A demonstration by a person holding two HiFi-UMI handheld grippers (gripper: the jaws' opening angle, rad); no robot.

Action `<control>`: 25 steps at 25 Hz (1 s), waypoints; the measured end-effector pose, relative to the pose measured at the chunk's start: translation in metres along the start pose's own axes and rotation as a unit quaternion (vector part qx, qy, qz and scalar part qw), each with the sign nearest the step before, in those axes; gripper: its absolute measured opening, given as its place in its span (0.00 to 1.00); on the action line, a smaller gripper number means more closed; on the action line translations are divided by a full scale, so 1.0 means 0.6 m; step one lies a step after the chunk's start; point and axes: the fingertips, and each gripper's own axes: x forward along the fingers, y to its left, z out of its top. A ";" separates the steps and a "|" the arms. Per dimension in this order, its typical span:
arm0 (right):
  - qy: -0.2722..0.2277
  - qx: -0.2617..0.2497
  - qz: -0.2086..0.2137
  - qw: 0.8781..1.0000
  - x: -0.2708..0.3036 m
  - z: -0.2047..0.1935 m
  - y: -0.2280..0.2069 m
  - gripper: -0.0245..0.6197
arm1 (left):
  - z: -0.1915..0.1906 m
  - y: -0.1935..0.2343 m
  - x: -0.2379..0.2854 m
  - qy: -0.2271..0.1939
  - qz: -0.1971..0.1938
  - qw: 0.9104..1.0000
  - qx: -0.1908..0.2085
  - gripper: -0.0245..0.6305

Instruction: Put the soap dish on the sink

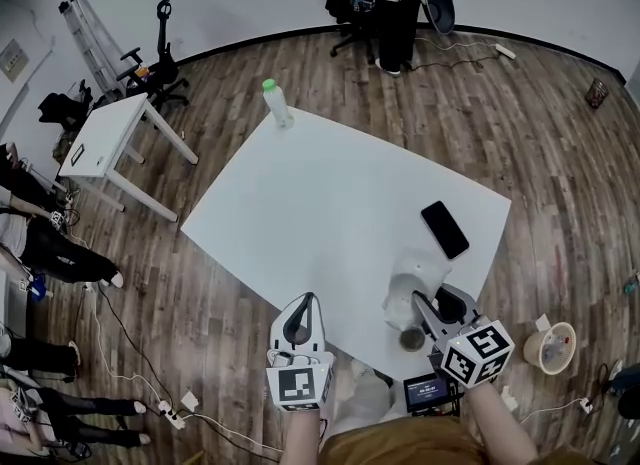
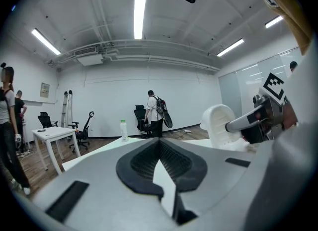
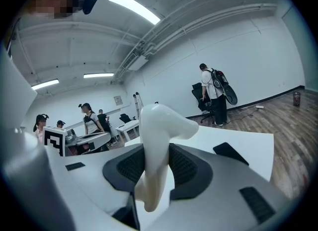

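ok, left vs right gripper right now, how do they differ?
Left gripper: jaws together, nothing between them. Right gripper: jaws held apart, pads pressing the white soap dish. In the head view the left gripper's tips just reach the near edge of the table; the right gripper is over its near corner. Both point the same way, across the table.

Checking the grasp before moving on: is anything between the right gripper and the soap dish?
Nothing visible. The right gripper is already closed directly on the soap dish, pads against its white wall. The phone lies apart on the table, beyond it.
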 end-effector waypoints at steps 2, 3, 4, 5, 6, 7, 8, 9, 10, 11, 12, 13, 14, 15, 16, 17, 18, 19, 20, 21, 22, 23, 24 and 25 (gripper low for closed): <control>0.004 0.004 -0.002 1.000 0.009 -0.008 -0.007 0.25 | -0.010 0.004 0.007 0.006 0.002 1.000 -0.004 0.05; 0.007 0.006 -0.003 1.000 0.014 -0.013 -0.010 0.25 | -0.014 0.005 0.010 0.009 0.003 1.000 -0.006 0.05; 0.011 0.007 -0.005 1.000 0.018 -0.019 -0.013 0.25 | -0.019 0.005 0.014 0.011 0.002 1.000 -0.008 0.05; 0.016 0.009 -0.006 1.000 0.021 -0.025 -0.016 0.25 | -0.024 0.004 0.017 0.012 -0.001 1.000 -0.007 0.05; 0.020 0.010 -0.007 1.000 0.025 -0.030 -0.018 0.25 | -0.028 0.004 0.020 0.014 -0.004 1.000 -0.006 0.05; 0.023 0.011 -0.007 1.000 0.030 -0.034 -0.020 0.25 | -0.031 0.005 0.023 0.016 -0.005 1.000 -0.005 0.05; 0.026 0.012 -0.007 1.000 0.034 -0.038 -0.021 0.25 | -0.034 0.006 0.026 0.017 -0.006 1.000 -0.005 0.05; 0.029 0.013 -0.007 0.999 0.038 -0.042 -0.022 0.25 | -0.039 0.007 0.028 0.017 -0.007 1.000 -0.005 0.05; 0.032 0.015 -0.008 0.999 0.041 -0.047 -0.024 0.25 | -0.045 0.007 0.030 0.018 -0.007 1.000 -0.005 0.05; 0.035 0.017 -0.008 0.999 0.043 -0.052 -0.027 0.25 | -0.052 0.007 0.032 0.021 -0.007 1.000 -0.006 0.05; 0.039 0.019 -0.009 0.999 0.045 -0.058 -0.029 0.25 | -0.056 0.007 0.034 0.028 -0.005 1.000 -0.006 0.05; 0.044 0.021 -0.008 0.999 0.048 -0.064 -0.031 0.25 | -0.057 0.007 0.035 0.035 -0.004 0.999 -0.006 0.05; 0.048 0.022 -0.007 0.999 0.052 -0.070 -0.033 0.25 | -0.059 0.004 0.037 0.038 -0.005 0.999 -0.004 0.05; 0.054 0.022 -0.006 0.998 0.056 -0.077 -0.035 0.25 | -0.061 0.000 0.038 0.037 -0.009 0.999 -0.001 0.05; 0.060 0.021 -0.004 0.998 0.061 -0.084 -0.038 0.25 | -0.065 -0.006 0.039 0.037 -0.013 0.999 0.000 0.05; 0.066 0.020 -0.003 0.998 0.065 -0.091 -0.040 0.25 | -0.070 -0.011 0.040 0.039 -0.016 0.999 0.000 0.05; 0.072 0.018 -0.001 0.997 0.069 -0.098 -0.043 0.25 | -0.075 -0.016 0.041 0.041 -0.019 0.999 -0.002 0.05; 0.077 0.017 -0.001 0.997 0.072 -0.104 -0.045 0.25 | -0.080 -0.019 0.042 0.044 -0.021 0.999 -0.004 0.05; 0.083 0.018 0.000 0.996 0.076 -0.110 -0.047 0.25 | -0.085 -0.020 0.042 0.047 -0.022 0.999 -0.006 0.05; 0.088 0.021 0.001 0.996 0.079 -0.116 -0.048 0.25 | -0.088 -0.020 0.043 0.050 -0.023 0.998 -0.007 0.05; 0.093 0.026 0.002 0.995 0.083 -0.122 -0.049 0.25 | -0.090 -0.020 0.043 0.052 -0.024 0.998 -0.008 0.05; 0.097 0.032 0.002 0.995 0.085 -0.128 -0.051 0.25 | -0.092 -0.020 0.043 0.053 -0.025 0.998 -0.009 0.05; 0.101 0.038 0.001 0.994 0.087 -0.134 -0.053 0.25 | -0.095 -0.021 0.043 0.055 -0.026 0.998 -0.010 0.05; 0.104 0.042 0.000 0.994 0.088 -0.140 -0.055 0.25 | -0.097 -0.022 0.043 0.056 -0.026 0.998 -0.010 0.05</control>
